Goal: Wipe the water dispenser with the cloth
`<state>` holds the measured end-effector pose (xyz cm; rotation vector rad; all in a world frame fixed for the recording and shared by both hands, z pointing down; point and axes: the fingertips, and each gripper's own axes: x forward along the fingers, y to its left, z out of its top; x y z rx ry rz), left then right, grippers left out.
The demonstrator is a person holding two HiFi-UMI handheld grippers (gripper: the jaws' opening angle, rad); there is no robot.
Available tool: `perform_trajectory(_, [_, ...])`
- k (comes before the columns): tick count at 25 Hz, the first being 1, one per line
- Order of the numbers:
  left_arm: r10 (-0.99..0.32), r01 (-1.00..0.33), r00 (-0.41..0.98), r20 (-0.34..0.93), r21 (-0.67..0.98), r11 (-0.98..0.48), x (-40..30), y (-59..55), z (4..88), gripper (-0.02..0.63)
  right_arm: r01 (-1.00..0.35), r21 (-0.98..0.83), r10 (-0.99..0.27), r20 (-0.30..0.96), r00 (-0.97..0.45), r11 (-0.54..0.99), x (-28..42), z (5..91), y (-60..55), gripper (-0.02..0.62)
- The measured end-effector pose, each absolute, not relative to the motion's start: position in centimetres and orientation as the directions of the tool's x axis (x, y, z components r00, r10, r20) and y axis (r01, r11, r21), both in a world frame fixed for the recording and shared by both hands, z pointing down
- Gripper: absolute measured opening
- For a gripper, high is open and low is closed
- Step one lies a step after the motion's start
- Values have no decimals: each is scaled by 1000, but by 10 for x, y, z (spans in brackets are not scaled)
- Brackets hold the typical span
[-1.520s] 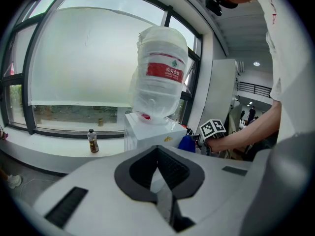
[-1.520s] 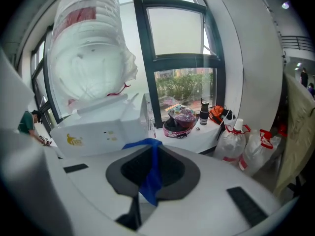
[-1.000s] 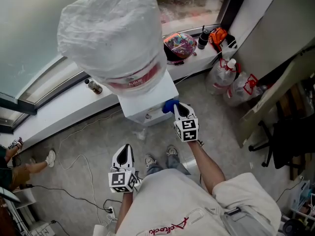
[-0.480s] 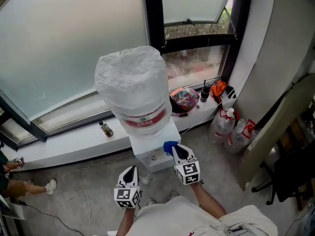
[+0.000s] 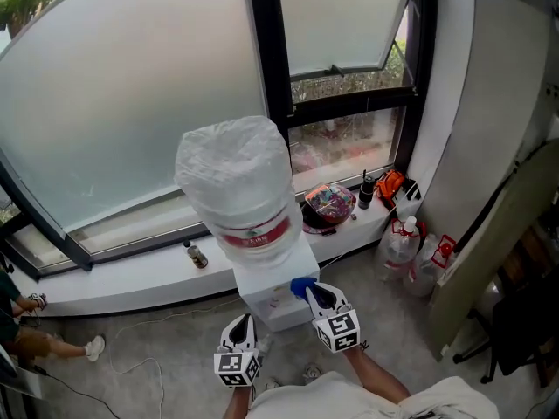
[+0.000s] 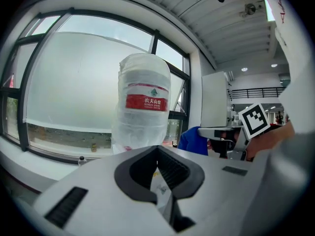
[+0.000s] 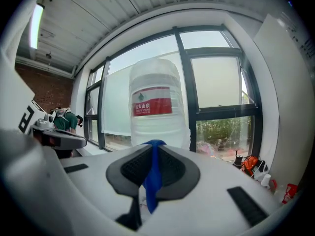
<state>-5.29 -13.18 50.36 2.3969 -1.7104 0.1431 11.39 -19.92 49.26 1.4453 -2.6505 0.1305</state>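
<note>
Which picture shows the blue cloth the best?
The right gripper view: the blue cloth hangs up close, pinched in the shut jaws of the right gripper. The head view shows only a small blue bit beside the water dispenser. The left gripper view shows it as a blue bunch off to one side.

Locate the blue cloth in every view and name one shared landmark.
Head view: cloth low centre, at the right gripper's tip.
Left gripper view: cloth right of centre, low.
Right gripper view: cloth dead centre, pinched between the fingers.
Shared landmark: the red-labelled water bottle.
</note>
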Motion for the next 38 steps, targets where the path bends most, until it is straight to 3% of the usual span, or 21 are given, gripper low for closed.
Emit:
perform_trajectory(10, [-921,-942,334,200,108,-318,-53,-73,510,12,-801,-45,-788,152,-596,597,97,497,-102,38])
perform_trajectory(26, [-913,-948,312,263,153,-280,-92,116,542,12,-772,-33,-753,198,-628,635,38,513,79,38])
perform_trajectory(38, [-909,-941,333,253,160,-300,-83,165,547,12,-785,-23,-769,183,-612,619,41,512,128,37])
